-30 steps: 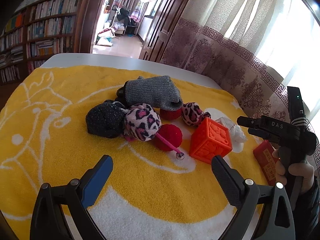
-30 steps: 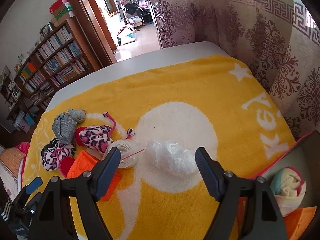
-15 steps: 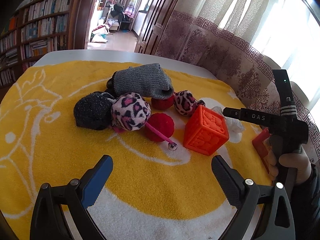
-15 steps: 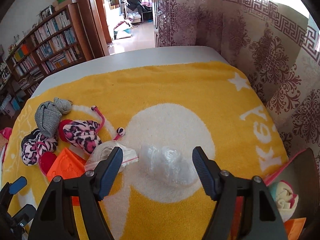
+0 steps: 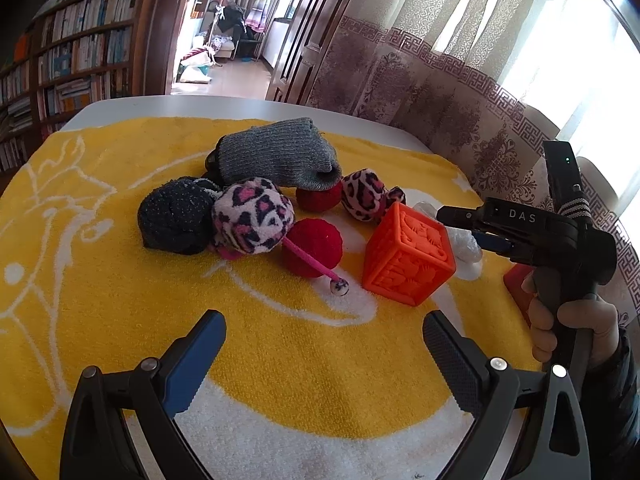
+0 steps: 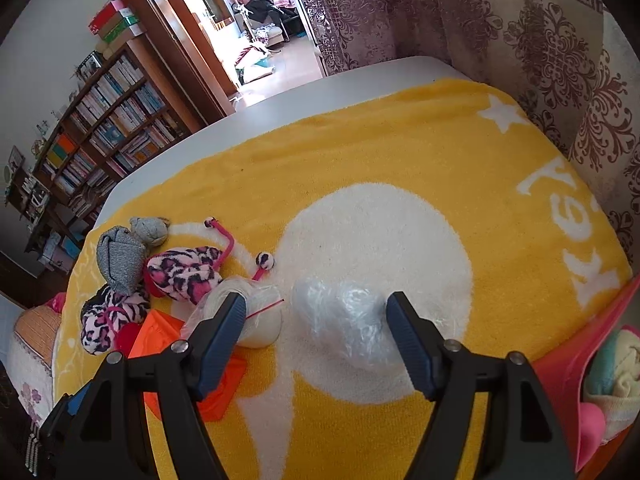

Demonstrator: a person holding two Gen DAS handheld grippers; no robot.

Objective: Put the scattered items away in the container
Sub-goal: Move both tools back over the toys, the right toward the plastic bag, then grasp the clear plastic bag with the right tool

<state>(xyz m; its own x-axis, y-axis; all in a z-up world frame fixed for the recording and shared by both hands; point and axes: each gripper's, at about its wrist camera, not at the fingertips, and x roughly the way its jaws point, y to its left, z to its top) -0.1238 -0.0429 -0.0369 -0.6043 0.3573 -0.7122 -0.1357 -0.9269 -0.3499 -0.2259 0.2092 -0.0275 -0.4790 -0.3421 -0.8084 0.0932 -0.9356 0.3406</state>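
On the yellow towel [image 5: 120, 312] lie a grey knit sock [image 5: 276, 156], a dark knit ball [image 5: 176, 220], a leopard-print plush [image 5: 252, 216], red balls [image 5: 316, 252] and an orange cube [image 5: 408, 256]. My left gripper [image 5: 324, 344] is open and empty, short of the cube. My right gripper [image 6: 316, 332] is open, its fingers astride a crumpled clear plastic bag [image 6: 348, 320]. A second clear bag holding something white [image 6: 256, 312] lies left of it. The red container [image 6: 588, 384] sits at the lower right with a rolled towel [image 6: 616, 372] inside.
The right gripper's body and the hand holding it [image 5: 560, 248] stand right of the cube in the left wrist view. The white table edge [image 6: 320, 92] runs beyond the towel. A patterned curtain [image 6: 560, 40] hangs close on the right. Bookshelves [image 5: 72, 64] stand behind.
Both grippers have moved closer to the items. The right gripper has come down around the crumpled plastic bag. Both stay open.
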